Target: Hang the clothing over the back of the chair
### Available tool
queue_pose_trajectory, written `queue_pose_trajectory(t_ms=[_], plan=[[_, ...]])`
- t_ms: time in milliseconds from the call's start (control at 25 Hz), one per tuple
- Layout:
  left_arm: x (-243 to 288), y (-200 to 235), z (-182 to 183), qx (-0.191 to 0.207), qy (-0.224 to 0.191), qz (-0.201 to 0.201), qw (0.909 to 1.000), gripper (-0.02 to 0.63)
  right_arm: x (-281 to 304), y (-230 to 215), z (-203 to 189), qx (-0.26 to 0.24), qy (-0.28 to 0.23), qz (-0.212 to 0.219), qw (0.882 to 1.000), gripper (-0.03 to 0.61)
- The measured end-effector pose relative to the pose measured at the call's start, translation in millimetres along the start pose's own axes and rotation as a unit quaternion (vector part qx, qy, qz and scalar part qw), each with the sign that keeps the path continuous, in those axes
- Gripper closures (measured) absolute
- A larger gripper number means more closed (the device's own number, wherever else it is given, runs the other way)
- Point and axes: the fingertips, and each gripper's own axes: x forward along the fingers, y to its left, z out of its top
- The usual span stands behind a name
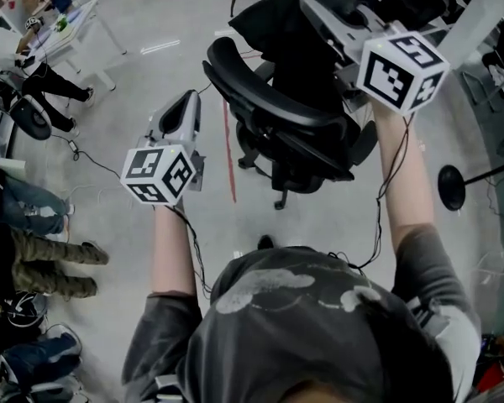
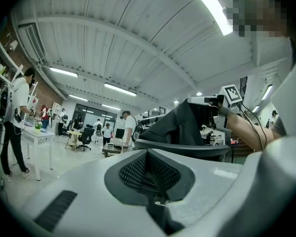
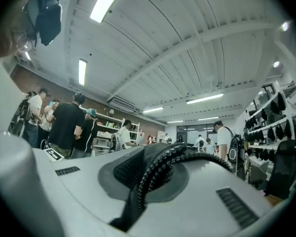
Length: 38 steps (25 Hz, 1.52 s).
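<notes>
My right gripper [image 1: 311, 5] is raised with its jaws clamped on the clothing [image 1: 265, 23]. Its own view shows a dark ribbed edge of the fabric pinched between the pads, so I judge the grip sound. The garment is a dark mass hanging from those jaws, above and just beyond the chair back [image 1: 273, 103]. In the left gripper view it slopes down from the right gripper to the top rail and seems to meet it, though I cannot tell whether any of it has crossed to the seat side. My left gripper [image 1: 187, 101] sits lower, off the left end of the rail and apart from both chair and cloth, with its jaws together and nothing between them. As I read it, the next move turns on the rail's long axis, which runs from near-left to far-right in the head view. The cloth is held at only 1 point, so it bunches there instead of lying along the rail. The right hand carries the load and is the 1 to lower it across. The left is nearer the free end and could open to draw the loose fabric along. I would watch for a lopsided drape sliding off.
</notes>
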Motion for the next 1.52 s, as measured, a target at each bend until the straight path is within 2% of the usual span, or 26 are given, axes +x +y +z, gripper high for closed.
queue_pose_trajectory(t_ms=[160, 320, 600, 840, 1000, 1200, 1520], plan=[[-26, -10, 3, 0.013, 0.000, 0.010, 0.9999, 0.612, -13, 38, -3, 0.006, -0.002, 0.024, 1.000, 0.584], [-55, -23, 6, 0.010, -0.007, 0.021, 0.9997, 0.612, -32, 69, -15, 0.007, 0.013, 0.024, 1.000, 0.584], [-114, -57, 13, 0.019, -0.009, 0.041, 0.9989, 0.612, -60, 147, -20, -0.026, 0.032, 0.049, 0.998, 0.584], [-180, -81, 4, 0.017, 0.006, 0.068, 0.9975, 0.612, -80, 215, -29, -0.040, 0.035, 0.063, 0.997, 0.584], [-217, -99, -2, 0.013, 0.016, 0.085, 0.9962, 0.612, -98, 243, -41, -0.064, 0.046, 0.061, 0.995, 0.584], [-255, -109, -10, 0.012, 0.025, 0.102, 0.9944, 0.612, -116, 276, -36, -0.076, 0.037, 0.076, 0.994, 0.584], [-280, -116, -16, 0.005, 0.025, 0.098, 0.9948, 0.612, -126, 322, -54, -0.075, 0.058, 0.100, 0.990, 0.584]])
